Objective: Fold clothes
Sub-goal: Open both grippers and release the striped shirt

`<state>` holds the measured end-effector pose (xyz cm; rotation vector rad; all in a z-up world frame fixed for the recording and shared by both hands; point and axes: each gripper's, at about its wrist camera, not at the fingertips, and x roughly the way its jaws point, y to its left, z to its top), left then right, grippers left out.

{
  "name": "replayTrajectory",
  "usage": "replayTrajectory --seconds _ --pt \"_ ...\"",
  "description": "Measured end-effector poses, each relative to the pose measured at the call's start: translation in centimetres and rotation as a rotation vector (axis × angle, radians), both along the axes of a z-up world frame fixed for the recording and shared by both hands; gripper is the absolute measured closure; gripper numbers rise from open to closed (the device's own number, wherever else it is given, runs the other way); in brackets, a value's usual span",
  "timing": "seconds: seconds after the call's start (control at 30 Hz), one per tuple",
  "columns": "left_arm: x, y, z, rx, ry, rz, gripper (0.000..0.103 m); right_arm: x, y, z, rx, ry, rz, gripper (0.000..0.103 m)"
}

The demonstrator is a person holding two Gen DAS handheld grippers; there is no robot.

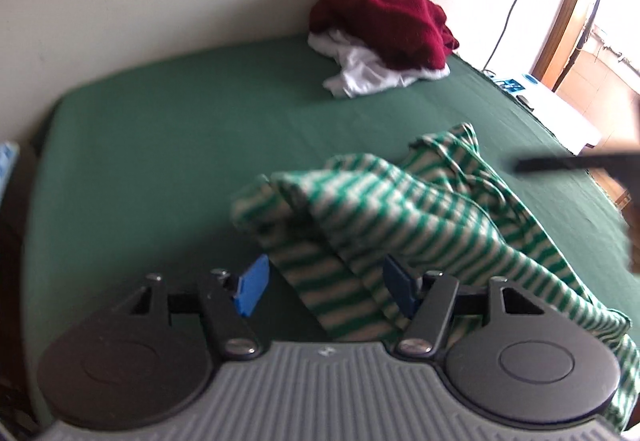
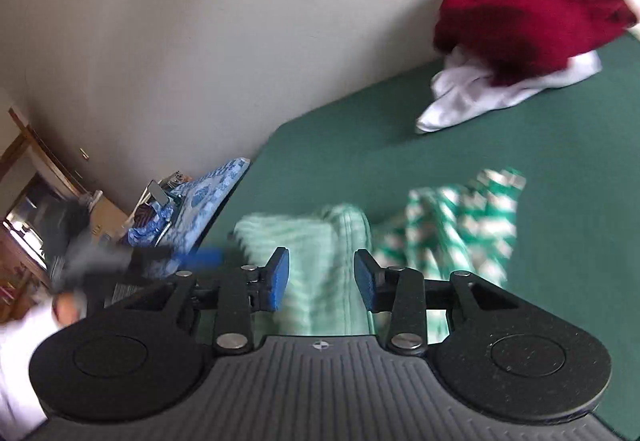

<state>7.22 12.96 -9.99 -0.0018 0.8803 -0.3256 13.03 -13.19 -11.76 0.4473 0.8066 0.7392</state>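
Note:
A green-and-white striped garment (image 1: 400, 209) lies crumpled on the green bed sheet (image 1: 160, 145). My left gripper (image 1: 326, 289) is open just above its near edge, and a strip of the cloth runs between the blue pads (image 1: 252, 291). In the right wrist view the striped garment (image 2: 460, 225) is blurred. My right gripper (image 2: 323, 279) is open over a pale fold of it, with both pads apart from the cloth. The right gripper shows in the left view only as a dark blurred bar (image 1: 560, 163).
A dark red garment (image 1: 384, 29) sits on a white one (image 1: 360, 73) at the bed's far side by the wall. A blue patterned cloth (image 2: 208, 193) and wooden furniture (image 2: 24, 161) stand beyond the left edge. A white table (image 1: 560, 109) is beyond the right edge.

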Motion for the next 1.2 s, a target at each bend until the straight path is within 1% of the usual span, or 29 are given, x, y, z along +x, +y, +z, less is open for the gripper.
replayTrajectory --seconds 0.03,0.07,0.13,0.17,0.23,0.27,0.3,0.33,0.37,0.43,0.53,0.6,0.63,0.7,0.73,0.83,0.87,0.9,0.93,0.97,1.03,1.07,1.13,1.17,1.2 --pt "0.4 0.0 -0.3 -0.007 0.003 0.008 0.037 2.0 1.0 -0.5 0.01 0.028 0.013 0.063" --pt "0.8 0.2 -0.5 -0.017 0.004 0.019 0.038 3.6 1.9 -1.0 -0.006 0.049 0.026 0.063" --pt "1.8 0.5 -0.8 -0.035 0.006 0.039 0.042 6.2 3.8 -2.1 -0.06 0.086 0.051 0.063" --pt "2.2 0.7 -1.0 -0.045 0.007 0.049 0.046 7.1 4.7 -2.7 -0.079 0.104 0.071 0.063" --pt "3.2 1.0 -1.4 -0.063 0.01 0.07 0.047 8.2 5.8 -3.4 -0.086 0.143 0.109 0.063" --pt "3.6 1.2 -1.6 -0.073 0.011 0.08 0.047 8.5 6.1 -3.6 -0.083 0.16 0.122 0.065" --pt "4.1 1.4 -1.8 -0.082 0.012 0.09 0.047 8.8 6.2 -3.5 -0.068 0.159 0.131 0.072" --pt "4.5 1.5 -2.0 -0.092 0.013 0.1 0.046 9.1 6.2 -3.3 -0.048 0.151 0.138 0.098" --pt "5.0 1.7 -2.2 -0.101 0.014 0.111 0.046 9.4 6.2 -3.2 -0.028 0.143 0.144 0.097" --pt "5.8 1.9 -2.3 -0.1 0.012 0.123 0.047 9.4 6.0 -2.5 -0.031 0.093 0.131 0.097" --pt "6.5 2.4 -2.3 -0.1 0.008 0.147 0.05 9.0 5.7 -2.4 -0.111 0.029 0.057 0.098" --pt "6.7 2.8 -2.7 -0.074 0.016 0.166 0.054 8.8 5.9 -3.5 -0.18 0.008 0.043 0.098" --pt "6.8 2.8 -3.0 -0.062 0.029 0.168 0.055 8.6 5.9 -4.0 -0.193 -0.007 0.039 0.099" --pt "6.8 2.8 -3.5 -0.044 0.063 0.167 0.061 8.2 6.0 -3.8 -0.218 -0.055 0.025 0.097" --pt "6.4 2.8 -3.3 -0.043 0.063 0.155 0.062 7.7 6.1 -3.4 -0.242 -0.083 0.018 0.094" --pt "4.2 2.1 -1.7 -0.043 0.014 0.121 0.061 6.3 5.3 -1.9 -0.287 -0.161 -0.022 0.094" --pt "3.2 1.8 -1.0 -0.051 -0.006 0.108 0.057 5.9 4.7 -1.4 -0.288 -0.167 -0.037 0.091" --pt "2.2 1.4 -0.4 -0.068 -0.019 0.093 0.053 5.5 3.9 -0.9 -0.275 -0.161 -0.047 0.09" --pt "1.2 0.9 0.2 -0.086 -0.03 0.076 0.053 5.1 3.1 -0.3 -0.258 -0.156 -0.064 0.086" --pt "0.2 0.2 0.6 -0.095 -0.04 0.057 0.053 4.5 2.3 0.2 -0.24 -0.154 -0.084 0.079" --pt "-1.6 -1.5 0.7 -0.123 -0.041 0.008 0.053 3.2 1.4 1.0 -0.19 -0.14 -0.067 0.079" --pt "-2.4 -2.4 0.6 -0.138 -0.04 -0.017 0.053 2.5 1.2 1.1 -0.148 -0.107 -0.022 0.079" --pt "-3.6 -4.3 -0.1 -0.158 0.001 -0.081 0.053 0.9 1.1 0.6 -0.062 -0.017 0.091 0.079" --pt "-4.1 -5.3 -0.7 -0.148 0.024 -0.113 0.053 0.2 1.5 0.0 -0.054 0.024 0.136 0.08" --pt "-4.8 -6.3 -1.3 -0.121 0.048 -0.143 0.054 -0.4 1.9 -0.7 -0.084 0.042 0.157 0.081"
